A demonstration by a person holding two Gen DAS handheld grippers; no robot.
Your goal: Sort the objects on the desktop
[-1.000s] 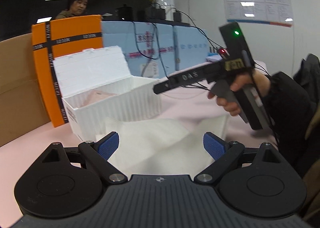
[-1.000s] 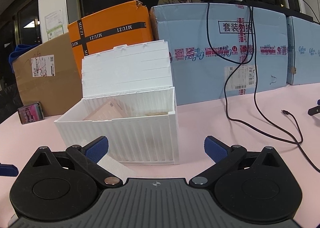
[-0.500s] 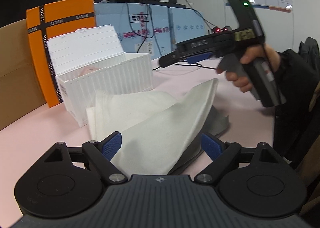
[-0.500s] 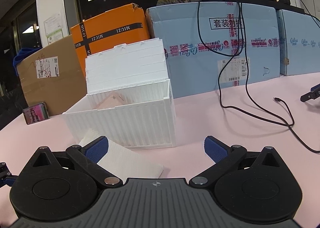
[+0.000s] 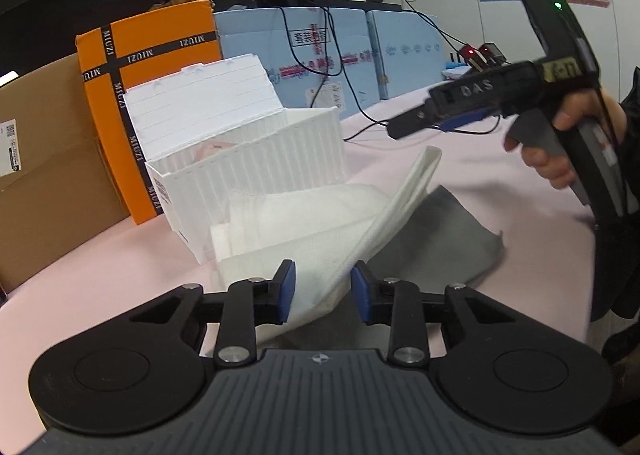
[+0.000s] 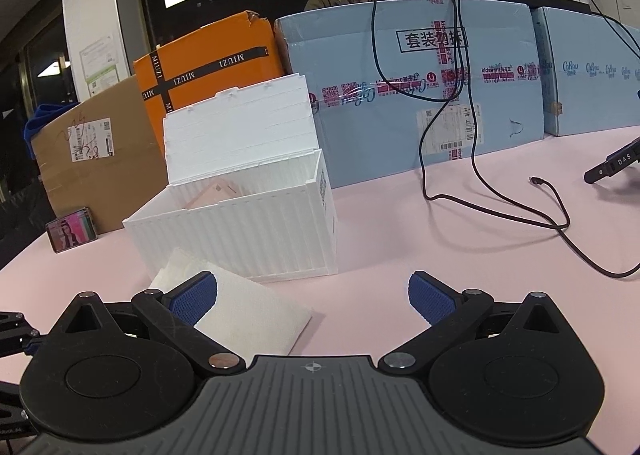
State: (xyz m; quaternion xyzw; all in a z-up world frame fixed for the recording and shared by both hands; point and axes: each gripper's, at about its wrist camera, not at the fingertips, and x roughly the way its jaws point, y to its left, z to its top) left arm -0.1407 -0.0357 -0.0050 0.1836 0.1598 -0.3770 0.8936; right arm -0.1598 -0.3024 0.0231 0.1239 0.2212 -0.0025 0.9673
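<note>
A white cloth (image 5: pixel 320 215) lies on the pink table in front of an open white ribbed box (image 5: pixel 256 175), with its far corner raised. My left gripper (image 5: pixel 323 291) is shut on the cloth's near edge, blue pads pressing it from both sides. Under the cloth lies a grey sheet (image 5: pixel 440 231). A hand holds my right gripper (image 5: pixel 404 127) in the air to the right of the box. In the right wrist view the right gripper (image 6: pixel 312 299) is open with nothing between its fingers, above the table by the cloth (image 6: pixel 248 315) and the box (image 6: pixel 248 231). A pink item (image 6: pixel 216 191) rests inside the box.
Behind the box stand an orange carton (image 6: pixel 208 63), a brown carton (image 6: pixel 92 151) and blue cartons (image 6: pixel 420 87), with a person behind them. Black cables (image 6: pixel 500 215) trail over the table on the right. A phone (image 6: pixel 72 235) leans at the left. A black device marked DAS (image 6: pixel 612 165) lies far right.
My left gripper has come down to the cloth and its fingers have shut on the cloth's near edge. The right gripper has drawn back a little and stayed open.
</note>
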